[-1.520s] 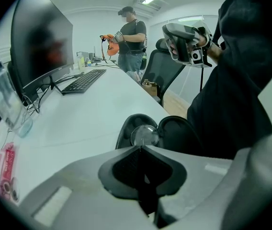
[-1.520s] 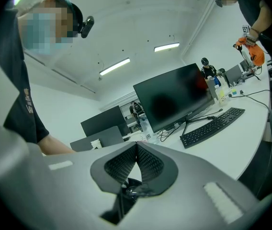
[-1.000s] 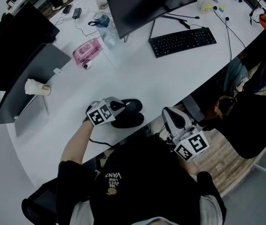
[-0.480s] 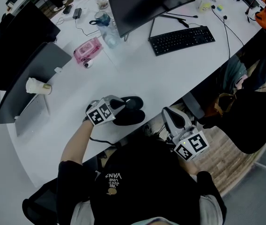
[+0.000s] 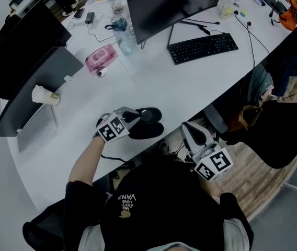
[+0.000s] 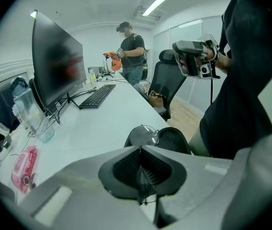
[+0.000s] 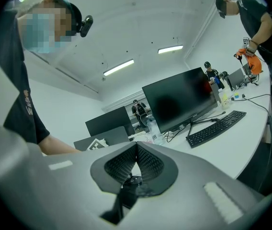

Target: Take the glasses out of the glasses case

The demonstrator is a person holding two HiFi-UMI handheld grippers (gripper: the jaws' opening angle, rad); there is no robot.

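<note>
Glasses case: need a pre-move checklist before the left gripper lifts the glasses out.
1. Lid: ok; the black oval glasses case lies open.
2. Grip: ok; the left gripper has its fingers shut on a thin part of the thin-framed clear glasses.
3. Glasses clear of the case: cannot tell; a lens sits right at the case's rim.
4. Case steadied: not ok; the right gripper is shut, empty and held off the edge of the white desk.
5. Set-down spot: ok; there is bare desk beside the case.
</note>
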